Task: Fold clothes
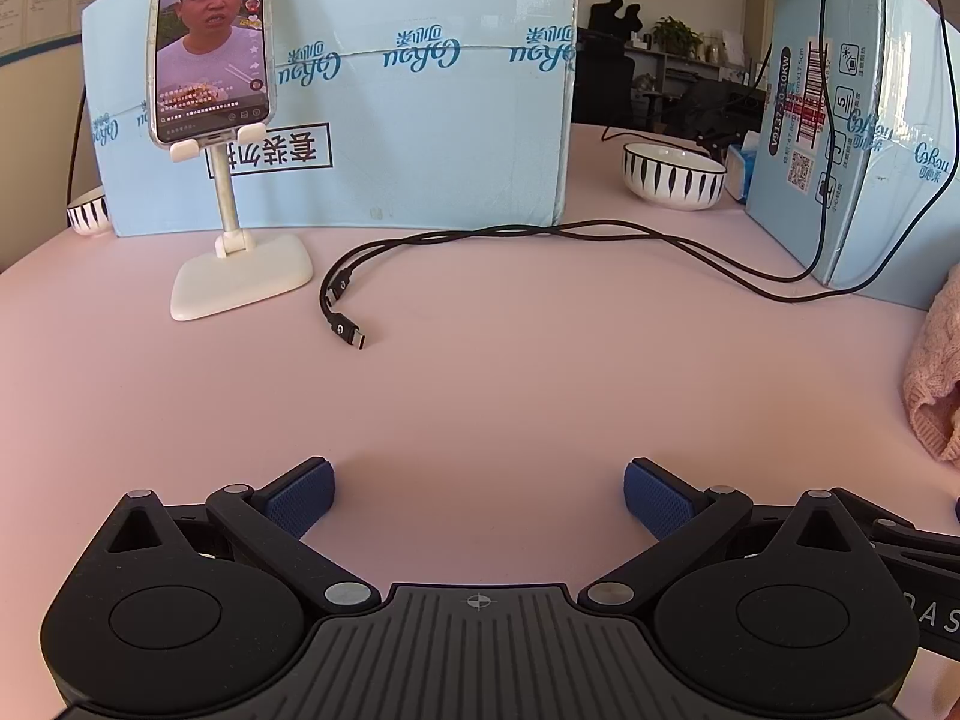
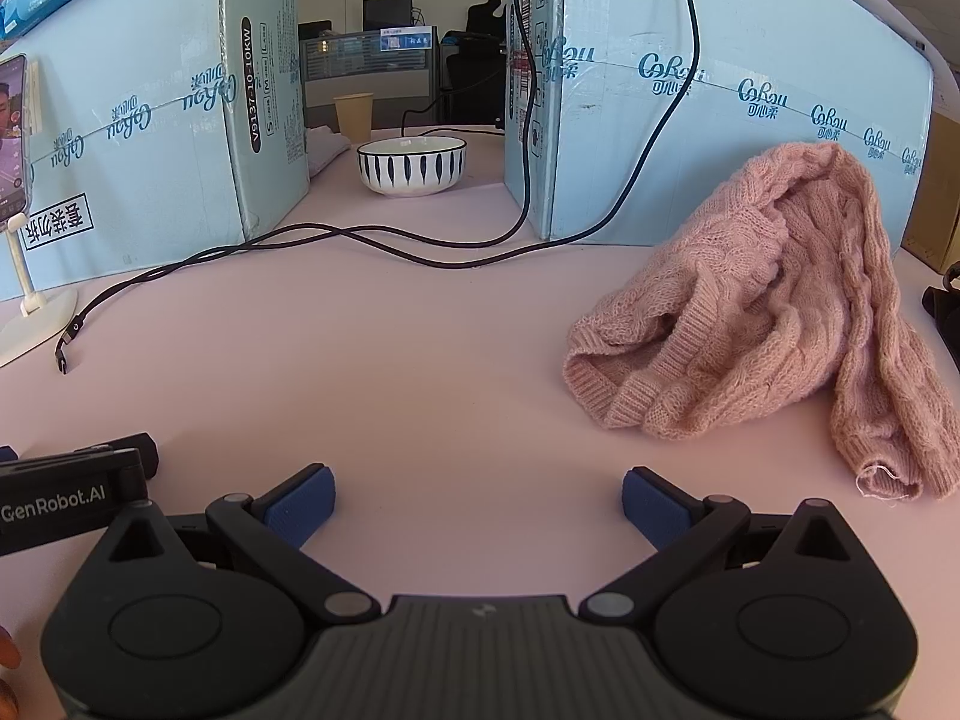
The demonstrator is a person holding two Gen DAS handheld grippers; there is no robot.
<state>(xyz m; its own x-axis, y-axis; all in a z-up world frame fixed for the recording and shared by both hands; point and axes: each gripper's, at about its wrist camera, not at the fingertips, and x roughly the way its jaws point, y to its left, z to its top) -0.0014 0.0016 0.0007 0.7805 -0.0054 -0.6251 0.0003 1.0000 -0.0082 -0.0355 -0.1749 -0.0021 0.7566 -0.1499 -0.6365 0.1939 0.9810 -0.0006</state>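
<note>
Folding is judged not yet begun: the pink sweater (image 2: 774, 312) is seen crumpled at the bench's (image 2: 420, 372) right, while left tongs (image 1: 479, 495) and right tongs (image 2: 477, 501) are held wide apart, empty.

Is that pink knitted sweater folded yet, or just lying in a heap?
A heap: the pink knitted sweater is bunched up, leaning against the pale blue cardboard box.

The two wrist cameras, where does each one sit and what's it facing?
Left wrist: on the left gripper, open, angled down at the pink table, facing the phone stand.
Right wrist: on the right gripper, open, facing the crumpled pink sweater.
Shared: black cable, striped bowl, blue boxes.
</note>
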